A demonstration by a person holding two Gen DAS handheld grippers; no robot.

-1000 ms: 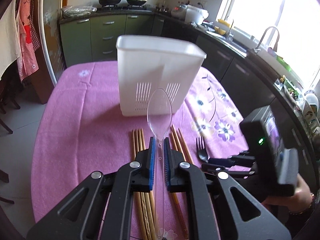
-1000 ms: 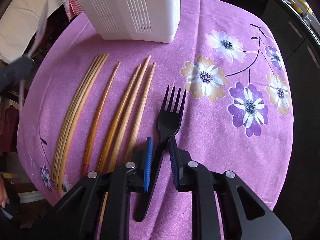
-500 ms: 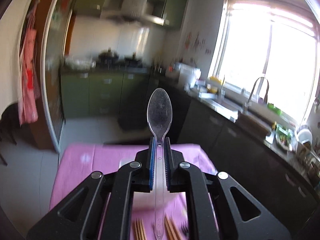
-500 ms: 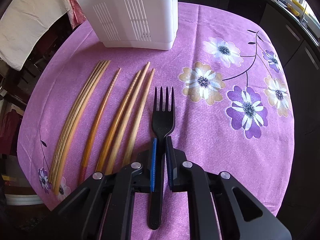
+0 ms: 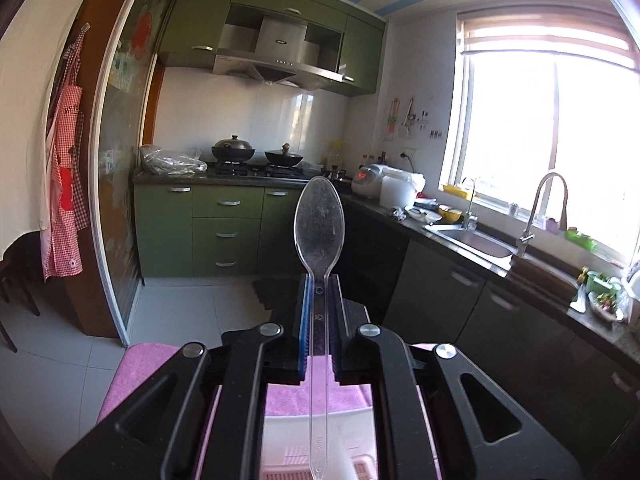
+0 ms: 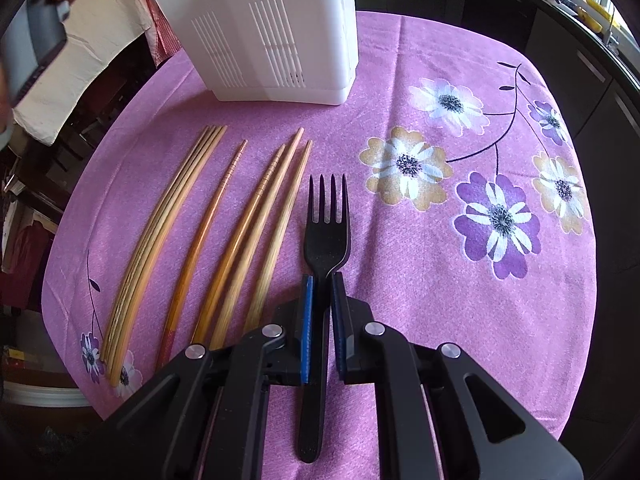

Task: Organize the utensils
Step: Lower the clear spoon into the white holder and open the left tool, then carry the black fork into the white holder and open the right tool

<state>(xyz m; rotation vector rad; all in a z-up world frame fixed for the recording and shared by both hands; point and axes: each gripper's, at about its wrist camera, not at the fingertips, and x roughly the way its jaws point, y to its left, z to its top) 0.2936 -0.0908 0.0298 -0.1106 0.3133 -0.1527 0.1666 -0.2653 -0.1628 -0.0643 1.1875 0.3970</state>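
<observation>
A round table (image 6: pixel 400 320) under a pink flowered cloth holds a white slotted utensil bin (image 6: pixel 272 32) at its far side. In front of the bin lie wooden chopsticks (image 6: pixel 224 232) in a loose row. The right gripper (image 6: pixel 320 284) is clamped on a black fork's (image 6: pixel 327 224) neck — tines toward the bin. The left gripper (image 5: pixel 320 284), raised over the bin, pinches a clear plastic spoon (image 5: pixel 319 220) by its handle — bowl pointing into the kitchen.

— What are the utensils made of?
— The spoon (image 5: pixel 319 220) is clear, lightly scuffed plastic; the fork (image 6: pixel 326 236) is matt black plastic; the chopsticks (image 6: pixel 224 224) are smooth wood.
— And the rest?
— The holder (image 6: pixel 272 32) is white, faintly glossy plastic, and the tablecloth (image 6: pixel 460 300) is pink, finely textured cloth with printed flowers
</observation>
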